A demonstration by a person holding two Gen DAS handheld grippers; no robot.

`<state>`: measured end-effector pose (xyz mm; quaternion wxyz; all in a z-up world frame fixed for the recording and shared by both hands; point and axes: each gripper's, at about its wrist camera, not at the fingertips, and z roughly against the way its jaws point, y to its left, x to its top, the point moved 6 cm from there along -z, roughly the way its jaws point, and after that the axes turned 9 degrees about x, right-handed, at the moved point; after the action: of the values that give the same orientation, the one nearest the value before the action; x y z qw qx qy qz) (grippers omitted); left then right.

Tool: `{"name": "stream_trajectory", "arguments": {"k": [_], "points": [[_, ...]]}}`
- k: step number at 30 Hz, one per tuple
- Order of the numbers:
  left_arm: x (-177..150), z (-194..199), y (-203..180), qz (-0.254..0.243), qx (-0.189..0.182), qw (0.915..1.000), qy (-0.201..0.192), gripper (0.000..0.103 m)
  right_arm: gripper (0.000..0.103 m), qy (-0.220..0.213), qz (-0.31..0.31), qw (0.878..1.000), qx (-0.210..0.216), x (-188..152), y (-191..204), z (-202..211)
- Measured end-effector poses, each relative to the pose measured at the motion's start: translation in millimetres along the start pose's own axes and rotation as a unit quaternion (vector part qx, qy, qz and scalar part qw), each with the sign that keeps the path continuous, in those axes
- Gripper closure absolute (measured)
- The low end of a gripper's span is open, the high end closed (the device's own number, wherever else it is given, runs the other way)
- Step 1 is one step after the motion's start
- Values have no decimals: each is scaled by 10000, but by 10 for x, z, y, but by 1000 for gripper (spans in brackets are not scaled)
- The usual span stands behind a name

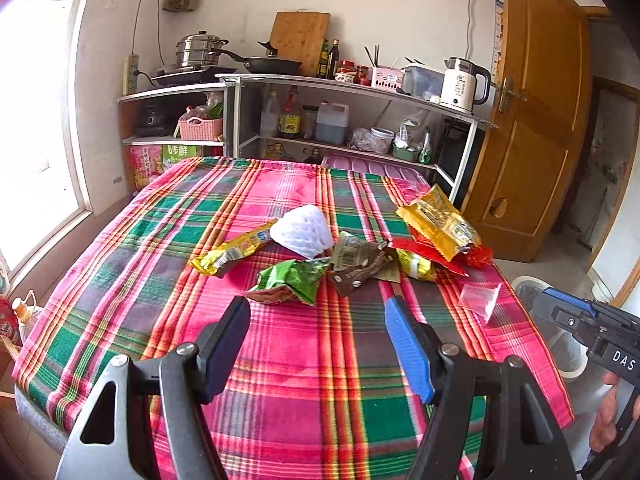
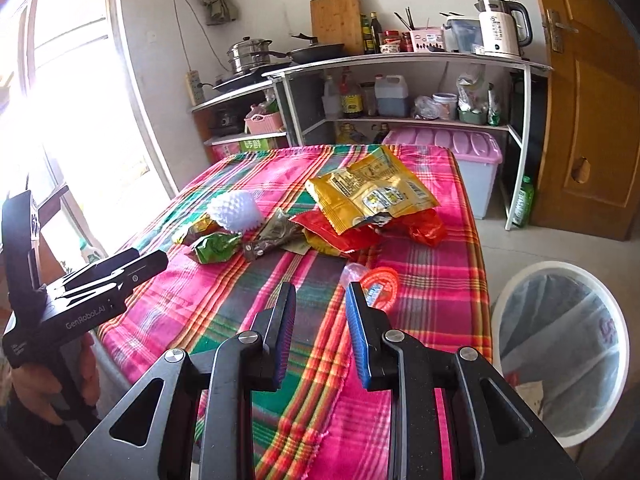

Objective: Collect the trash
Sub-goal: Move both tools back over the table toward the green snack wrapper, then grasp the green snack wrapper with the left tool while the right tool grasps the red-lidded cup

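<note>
Left claw (image 1: 318,306) wide, empty, above the surface (image 1: 280,360). Right claw (image 2: 320,292) narrow, empty. Wrappers (image 1: 292,280) heaped mid-surface; bin (image 2: 560,344) beside.

We see a tablecloth (image 1: 304,360) in pink, green and red plaid with thin yellow lines. On it lie a white foam net (image 1: 302,232), a green wrapper (image 1: 292,280), a brown wrapper (image 1: 360,268), a yellow packet (image 2: 372,192) with dark print, and a red wrapper (image 2: 426,226). We note a white-rimmed bin (image 2: 560,344) with a clear liner, and a pink-lidded box (image 2: 452,140). Each gripper bears one blue pad (image 1: 408,348) and one black.
</note>
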<state>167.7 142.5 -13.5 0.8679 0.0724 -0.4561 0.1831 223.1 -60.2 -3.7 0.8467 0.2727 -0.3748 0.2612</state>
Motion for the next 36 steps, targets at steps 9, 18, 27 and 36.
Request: {"name": "stream_trajectory", "arguments": {"k": [9, 18, 27, 36], "points": [[160, -456, 182, 94, 107, 9995, 293, 31, 76, 61, 27, 10000, 60, 199, -104, -273], [166, -885, 78, -70, 159, 9970, 752, 31, 67, 148, -99, 9998, -34, 293, -352, -414], [47, -1137, 54, -177, 283, 9915, 1260, 34, 53, 660, 130, 9976, -186, 143, -560, -615], [23, -1065, 18, -137, 155, 9919, 1256, 43, 54, 1110, -12, 9937, -163, -69, -649, -760]]}}
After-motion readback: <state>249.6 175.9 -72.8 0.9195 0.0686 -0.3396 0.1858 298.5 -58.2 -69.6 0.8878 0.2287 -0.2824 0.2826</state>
